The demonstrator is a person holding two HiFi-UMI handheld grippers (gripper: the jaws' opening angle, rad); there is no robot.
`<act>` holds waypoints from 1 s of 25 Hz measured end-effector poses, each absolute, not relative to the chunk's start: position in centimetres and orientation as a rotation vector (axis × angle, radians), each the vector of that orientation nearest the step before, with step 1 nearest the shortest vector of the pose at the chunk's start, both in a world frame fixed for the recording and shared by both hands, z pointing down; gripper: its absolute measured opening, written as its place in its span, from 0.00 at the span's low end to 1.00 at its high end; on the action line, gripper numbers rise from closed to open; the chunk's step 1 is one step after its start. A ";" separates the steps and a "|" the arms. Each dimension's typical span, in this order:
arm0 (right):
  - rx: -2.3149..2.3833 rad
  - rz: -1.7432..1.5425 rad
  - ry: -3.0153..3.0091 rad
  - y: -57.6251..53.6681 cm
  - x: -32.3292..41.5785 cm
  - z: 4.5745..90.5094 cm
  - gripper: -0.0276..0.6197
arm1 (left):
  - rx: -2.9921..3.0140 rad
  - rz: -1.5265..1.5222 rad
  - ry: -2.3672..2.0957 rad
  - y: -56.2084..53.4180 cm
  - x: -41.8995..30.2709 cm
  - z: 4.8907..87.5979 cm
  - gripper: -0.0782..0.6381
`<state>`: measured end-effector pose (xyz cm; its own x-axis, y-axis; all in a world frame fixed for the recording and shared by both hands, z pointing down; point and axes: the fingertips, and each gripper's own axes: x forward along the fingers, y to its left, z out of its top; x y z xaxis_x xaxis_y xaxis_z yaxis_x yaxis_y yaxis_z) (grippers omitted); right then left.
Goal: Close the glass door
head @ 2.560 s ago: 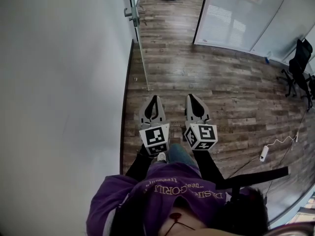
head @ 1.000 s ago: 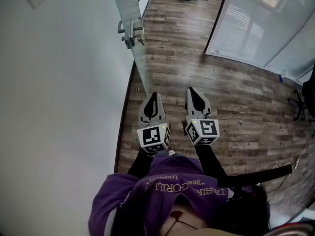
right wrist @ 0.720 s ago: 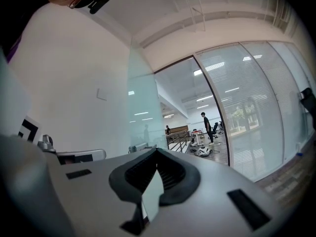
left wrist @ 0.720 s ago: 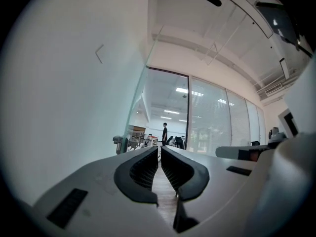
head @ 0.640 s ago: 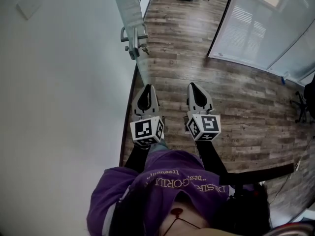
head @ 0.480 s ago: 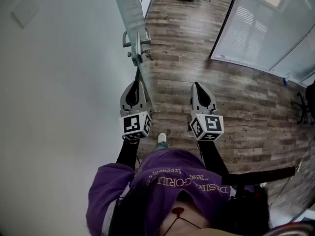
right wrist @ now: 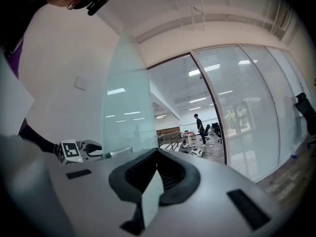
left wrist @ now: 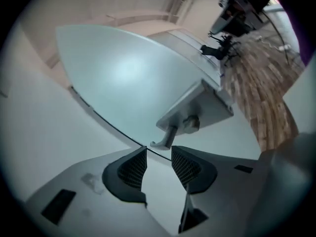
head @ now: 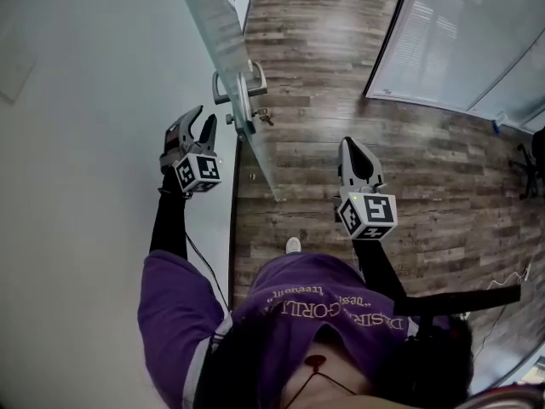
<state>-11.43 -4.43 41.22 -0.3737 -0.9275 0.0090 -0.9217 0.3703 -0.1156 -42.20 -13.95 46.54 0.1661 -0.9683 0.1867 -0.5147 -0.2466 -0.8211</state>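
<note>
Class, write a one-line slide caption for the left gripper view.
Left gripper, jaws opening and empty, pointing at the metal handle on the frosted glass door.

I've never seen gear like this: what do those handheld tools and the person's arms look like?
The left gripper and right gripper are light grey with dark ribbed pads; each carries a white cube of black square markers. Black sleeves, purple lettered top. The left gripper's jaws are opening, nothing between them.

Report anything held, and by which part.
Nothing: left hand-held gripper, jaws opening and empty, faces the door handle; right hand-held gripper is shut, empty.
</note>
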 end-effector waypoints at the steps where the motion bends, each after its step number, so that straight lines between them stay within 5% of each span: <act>1: -1.732 -0.153 2.549 -4.8 -11.5 41.0 0.04 | -1.808 -1.032 1.337 -15.0 -42.4 46.9 0.29; 25: -1.756 -0.148 2.577 -8.3 -12.0 40.8 0.04 | -1.489 -1.231 0.943 -21.3 -40.0 48.9 0.28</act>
<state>-12.04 -8.32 40.81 -0.3672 -0.9294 0.0367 -0.9275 0.3629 -0.0894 -40.05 -21.30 48.87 0.1953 -0.9493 0.2464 0.0091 -0.2495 -0.9683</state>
